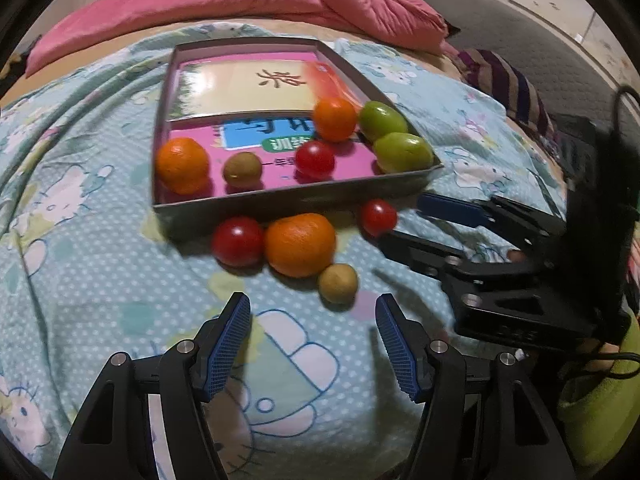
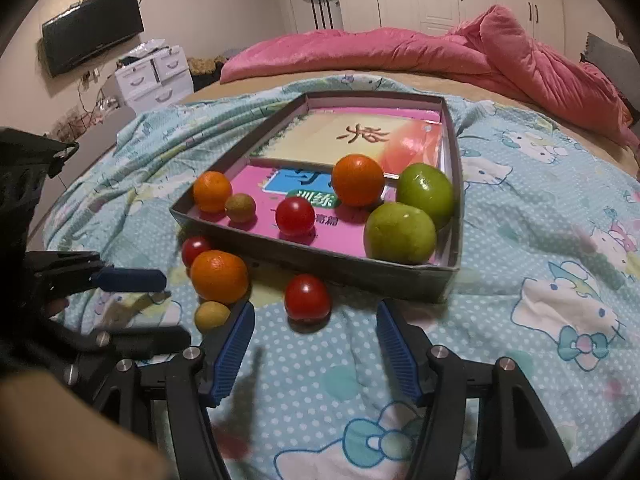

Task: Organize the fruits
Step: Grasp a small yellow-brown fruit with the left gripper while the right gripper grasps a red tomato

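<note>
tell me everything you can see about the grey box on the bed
The grey box is a shallow, open rectangular tray, apparently cardboard, lying flat on the patterned sheet. Pink booklets line its floor. Six fruits sit inside along its near end. Two more fruits outside rest against its near wall. No gripper touches it.

Shallow grey cardboard box (image 2: 451, 276), open-topped, lying flat on bedspread, printed pink books lining its floor. Inside: two green fruits (image 2: 400, 233) touching in near right corner; one orange (image 2: 357, 179) just behind them; one red tomato (image 2: 295, 216) near front centre; second orange (image 2: 212, 191) and small brownish fruit (image 2: 240, 208) side by side at left corner. Outside, against front wall: red tomato (image 1: 238, 241) touching large orange (image 1: 300, 244); small yellow-brown fruit (image 1: 338, 283) just beside that orange; another red tomato (image 1: 378, 217) apart, toward right.
</note>
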A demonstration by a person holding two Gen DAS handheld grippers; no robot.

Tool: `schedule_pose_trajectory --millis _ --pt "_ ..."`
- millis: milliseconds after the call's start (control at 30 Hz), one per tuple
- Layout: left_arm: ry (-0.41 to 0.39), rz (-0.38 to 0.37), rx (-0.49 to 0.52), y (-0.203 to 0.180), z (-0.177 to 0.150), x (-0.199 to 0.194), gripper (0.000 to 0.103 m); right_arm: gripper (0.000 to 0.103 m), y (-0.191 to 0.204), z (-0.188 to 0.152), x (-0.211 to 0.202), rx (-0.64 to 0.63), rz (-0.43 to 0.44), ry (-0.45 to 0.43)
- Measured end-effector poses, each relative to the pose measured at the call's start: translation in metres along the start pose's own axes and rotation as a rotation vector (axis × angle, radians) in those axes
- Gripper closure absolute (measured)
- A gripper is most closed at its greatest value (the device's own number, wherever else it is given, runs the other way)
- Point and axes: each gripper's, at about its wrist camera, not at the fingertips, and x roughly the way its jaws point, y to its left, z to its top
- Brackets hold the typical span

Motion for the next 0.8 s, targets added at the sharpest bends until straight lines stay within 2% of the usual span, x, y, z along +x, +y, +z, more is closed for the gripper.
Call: schedule_pose_trajectory --millis 33,67,233,300,467,600,667,800 --pt "-0.004 0.002 0.001 -0.001 0.000 0.000 0.038 0.046 0.001 0.000 0.003 -0.005 -0.003 0.007" --pt "-0.006 0.000 0.003 -0.002 0.000 0.001 0.044 0.055 0.001 0.000 0.005 -0.009 0.000 0.010" --pt "0.001 -0.008 0.012 -0.005 0.001 0.006 0.059 0.067 0.003 0.003 0.016 -0.022 0.013 0.027" --pt "0.003 -0.012 0.008 -0.006 0.004 0.009 0.062 0.076 0.003 0.005 0.019 -0.022 0.022 0.026" --pt "0.011 -0.033 0.018 -0.016 0.008 0.019 0.069 0.076 -0.001 0.006 0.018 -0.004 0.038 0.024" --pt "0.012 0.003 0.042 -0.024 0.008 0.026 0.072 0.076 -0.006 0.006 0.012 0.007 0.041 0.012" --pt "0.012 0.016 0.040 -0.022 0.009 0.026 0.080 0.076 -0.007 0.005 0.008 0.017 0.049 0.002" --pt "0.008 -0.013 0.006 -0.013 0.011 0.020 0.080 0.076 -0.007 0.006 -0.001 0.027 0.088 -0.032"
